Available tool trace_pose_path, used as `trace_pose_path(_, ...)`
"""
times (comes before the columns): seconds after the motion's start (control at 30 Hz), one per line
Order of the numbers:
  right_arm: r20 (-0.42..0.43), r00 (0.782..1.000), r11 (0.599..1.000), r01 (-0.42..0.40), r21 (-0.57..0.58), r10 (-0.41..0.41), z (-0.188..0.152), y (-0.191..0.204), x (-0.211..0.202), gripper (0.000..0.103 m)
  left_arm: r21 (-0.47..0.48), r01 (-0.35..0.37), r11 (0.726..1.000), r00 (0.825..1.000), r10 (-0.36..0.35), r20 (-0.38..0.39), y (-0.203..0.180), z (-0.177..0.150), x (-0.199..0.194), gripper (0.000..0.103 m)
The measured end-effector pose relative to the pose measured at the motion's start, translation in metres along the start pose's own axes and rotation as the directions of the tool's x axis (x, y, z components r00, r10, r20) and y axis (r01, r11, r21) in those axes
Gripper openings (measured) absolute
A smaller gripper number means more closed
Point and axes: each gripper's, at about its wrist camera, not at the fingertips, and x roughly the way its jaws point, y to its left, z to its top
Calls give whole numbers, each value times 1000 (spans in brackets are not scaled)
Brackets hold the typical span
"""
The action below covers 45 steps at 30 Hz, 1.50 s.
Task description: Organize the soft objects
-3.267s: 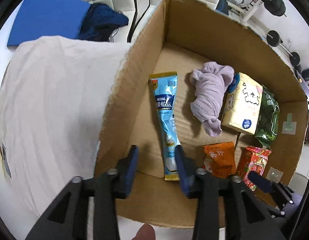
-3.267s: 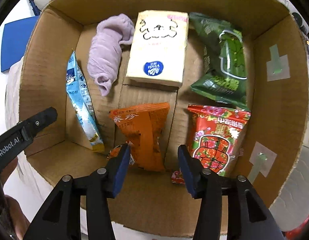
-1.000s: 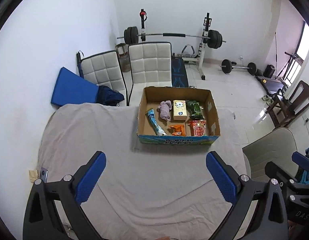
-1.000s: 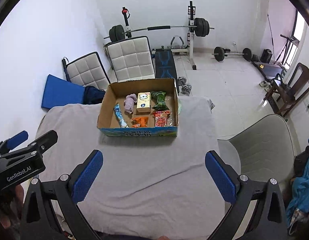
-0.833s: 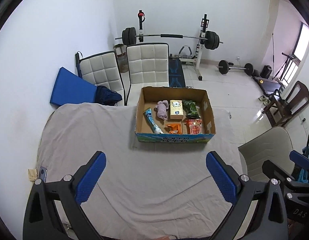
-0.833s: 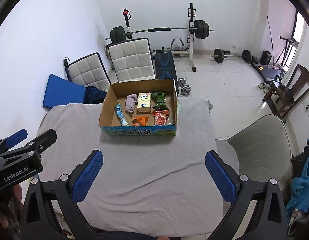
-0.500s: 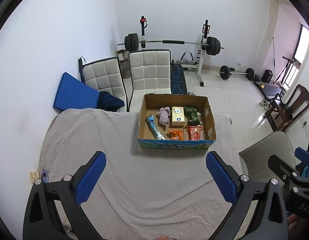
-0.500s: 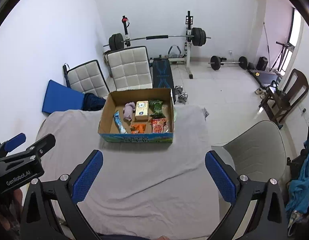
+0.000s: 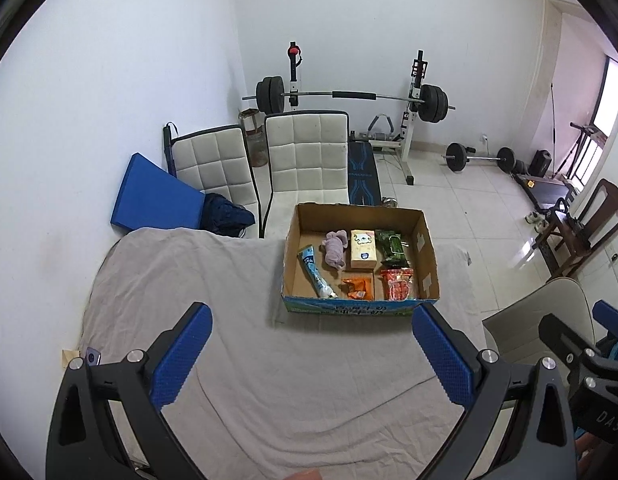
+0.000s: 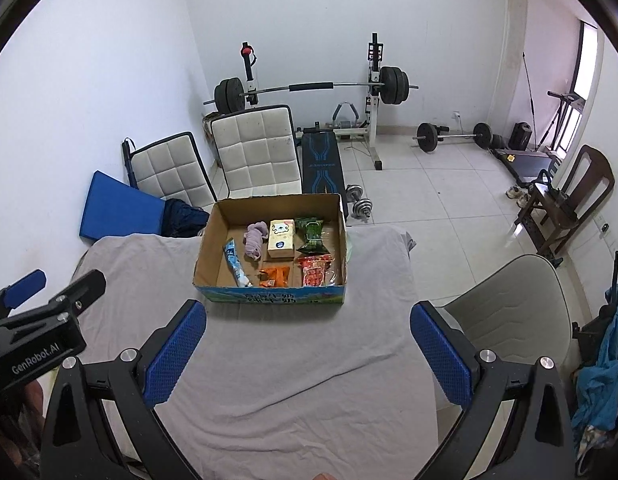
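A cardboard box (image 9: 427,258) (image 10: 207,248) stands at the far side of a table covered in grey cloth (image 9: 269,380) (image 10: 289,380). Inside lie a blue sachet (image 9: 315,272), a lilac cloth (image 9: 335,252), a cream tissue pack (image 9: 363,249), a green pack (image 9: 391,246), an orange packet (image 9: 357,288) and a red packet (image 9: 396,284). My left gripper (image 9: 313,356) is wide open and empty, high above the table's near part. My right gripper (image 10: 307,354) is wide open and empty, likewise held high and back from the box.
Two white padded chairs (image 9: 305,152) and a blue mat (image 9: 149,196) stand behind the table. A barbell rack (image 9: 349,96) is at the back wall. A grey chair (image 10: 505,308) is at the table's right. A wooden chair (image 10: 569,196) stands far right.
Both grippers have opened wide and pulled far up and back from inside the box. Over the last second the view drifts only slightly.
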Motion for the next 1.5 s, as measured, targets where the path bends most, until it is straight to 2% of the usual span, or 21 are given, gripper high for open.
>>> trace_pose_path(0.53,7,1000,1000,11,-3,-11,5,-1,18,103,2,1,1000,1000,-1,-15,1,2,4,103)
trace_pose_path(1.5,16,1000,1000,25,-8,-24,13,-10,22,103,8,3,1000,1000,-3,-24,-6,2,9,103)
